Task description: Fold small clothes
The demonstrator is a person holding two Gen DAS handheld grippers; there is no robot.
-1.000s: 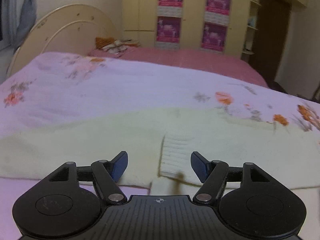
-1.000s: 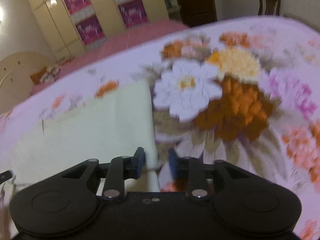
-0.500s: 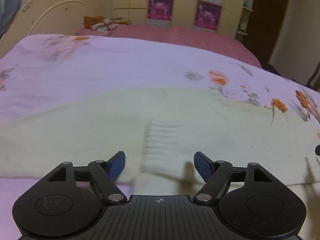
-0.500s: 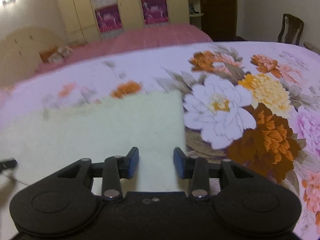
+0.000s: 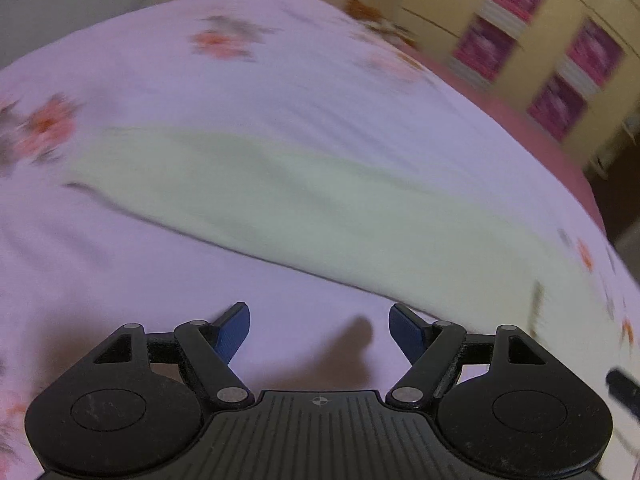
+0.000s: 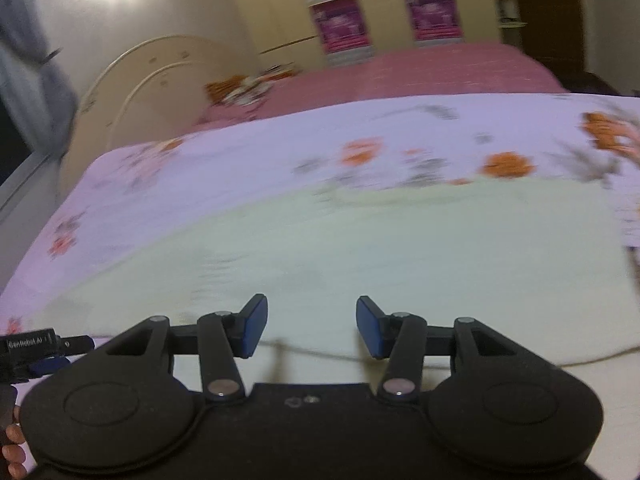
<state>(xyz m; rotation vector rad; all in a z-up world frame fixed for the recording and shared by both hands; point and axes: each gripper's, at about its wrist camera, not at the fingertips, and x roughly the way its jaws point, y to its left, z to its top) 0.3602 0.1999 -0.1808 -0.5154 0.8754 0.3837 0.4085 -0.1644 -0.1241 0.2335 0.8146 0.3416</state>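
Observation:
A pale cream knitted garment (image 5: 300, 200) lies flat on the lilac flowered bedsheet (image 5: 200, 80), running aslant across the blurred left wrist view. My left gripper (image 5: 320, 328) hangs open over bare sheet just short of the garment's near edge, with nothing between its blue pads. In the right wrist view the same garment (image 6: 400, 248) fills the middle. My right gripper (image 6: 312, 328) is over the garment's near part, its jaws opening and empty. The left gripper's body (image 6: 32, 350) shows at the left edge.
Behind the flowered sheet (image 6: 240, 168) lies a pink bedspread (image 6: 400, 76) with a patterned pillow (image 6: 244, 88) and a cream arched headboard (image 6: 152, 80). A yellow wardrobe (image 6: 280, 8) with magenta panels stands at the back. A person's fingertips (image 6: 12, 444) show at bottom left.
The left gripper has swung left off the ribbed cuff to bare sheet by the garment's left part. The right gripper moved left from the garment's right edge to its middle, jaws wider.

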